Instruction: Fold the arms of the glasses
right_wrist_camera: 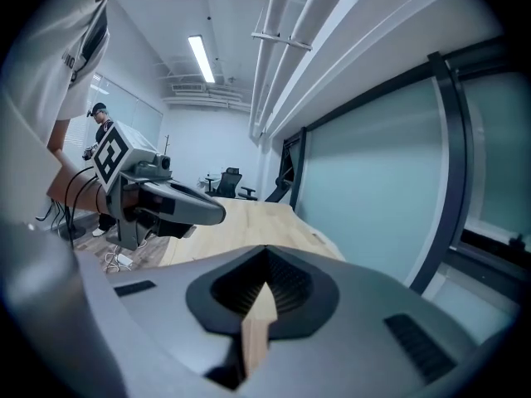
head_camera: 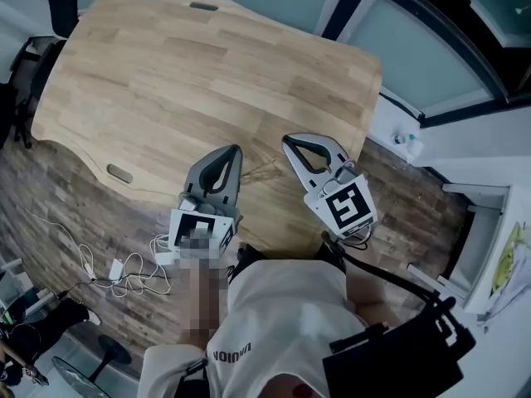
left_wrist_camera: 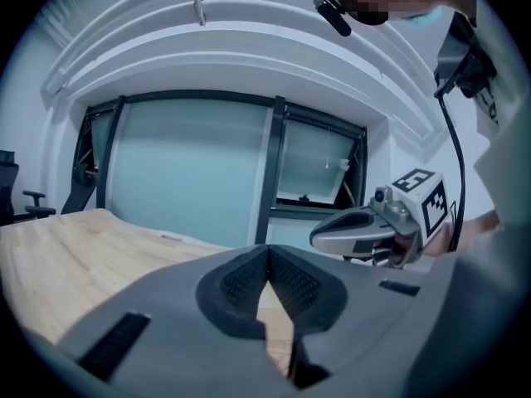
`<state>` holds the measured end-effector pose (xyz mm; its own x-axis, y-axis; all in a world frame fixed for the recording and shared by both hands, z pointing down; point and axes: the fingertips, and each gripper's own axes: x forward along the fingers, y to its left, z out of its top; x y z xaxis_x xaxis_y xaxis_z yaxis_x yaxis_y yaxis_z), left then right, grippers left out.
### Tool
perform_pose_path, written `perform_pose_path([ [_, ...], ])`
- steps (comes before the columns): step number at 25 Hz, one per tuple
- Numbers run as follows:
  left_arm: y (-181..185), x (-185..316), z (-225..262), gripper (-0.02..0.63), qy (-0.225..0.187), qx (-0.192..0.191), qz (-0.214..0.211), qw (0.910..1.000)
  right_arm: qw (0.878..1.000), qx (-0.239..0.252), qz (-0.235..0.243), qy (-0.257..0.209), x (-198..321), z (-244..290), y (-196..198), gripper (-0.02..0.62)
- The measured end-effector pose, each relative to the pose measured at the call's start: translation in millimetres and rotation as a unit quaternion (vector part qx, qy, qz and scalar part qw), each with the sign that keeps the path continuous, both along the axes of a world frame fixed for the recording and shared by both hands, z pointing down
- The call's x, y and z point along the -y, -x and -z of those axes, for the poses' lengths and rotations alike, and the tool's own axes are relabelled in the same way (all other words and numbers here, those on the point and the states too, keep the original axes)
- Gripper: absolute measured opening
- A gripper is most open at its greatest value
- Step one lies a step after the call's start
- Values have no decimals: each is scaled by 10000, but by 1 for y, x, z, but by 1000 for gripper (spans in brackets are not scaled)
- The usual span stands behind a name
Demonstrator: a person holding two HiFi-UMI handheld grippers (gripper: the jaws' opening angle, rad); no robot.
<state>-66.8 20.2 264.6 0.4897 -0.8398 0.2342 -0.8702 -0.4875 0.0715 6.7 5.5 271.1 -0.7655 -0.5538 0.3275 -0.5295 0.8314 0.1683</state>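
Note:
No glasses show plainly in any view. Only a faint thin wiry shape (head_camera: 264, 170) lies on the wooden table (head_camera: 207, 65) between the two grippers, too faint to name. My left gripper (head_camera: 236, 150) hangs over the table's near edge, its tips meeting with nothing between them (left_wrist_camera: 267, 249). My right gripper (head_camera: 287, 139) hangs just to its right, also shut and empty (right_wrist_camera: 265, 251). Both point out across the table toward the glass wall. Each shows in the other's view: the right gripper (left_wrist_camera: 319, 237) and the left gripper (right_wrist_camera: 220, 214).
White cables and a power adapter (head_camera: 124, 272) lie on the wood floor left of the person. A white shelf unit (head_camera: 489, 247) stands at the right. Two cable slots (head_camera: 203, 7) (head_camera: 119, 173) are set in the table. An office chair (right_wrist_camera: 228, 181) stands at the far end.

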Motion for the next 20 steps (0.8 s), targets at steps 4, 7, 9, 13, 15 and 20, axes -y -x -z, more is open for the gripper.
perform_pose_path([
  [4,-1,3,6,15,-102,26,5,9999,9999,22,5,-111,4,6,1,18],
  [7,0,5,7,15,-118,50,0,9999,9998,-26,-3,-186,6,8,-2,18],
  [9,0,5,6,15,-104,57,17,9999,9996,-121,32,-257,7,7,-5,18],
  [13,1,5,3,15,-50,75,16,10000,9999,-31,-53,-154,7,7,-6,18],
  [15,0,5,3,15,-25,99,-5,9999,9999,5,-75,-111,7,7,-5,18],
  [20,3,5,1,15,-1,133,-3,9999,9999,112,-103,-11,8,6,-1,18],
])
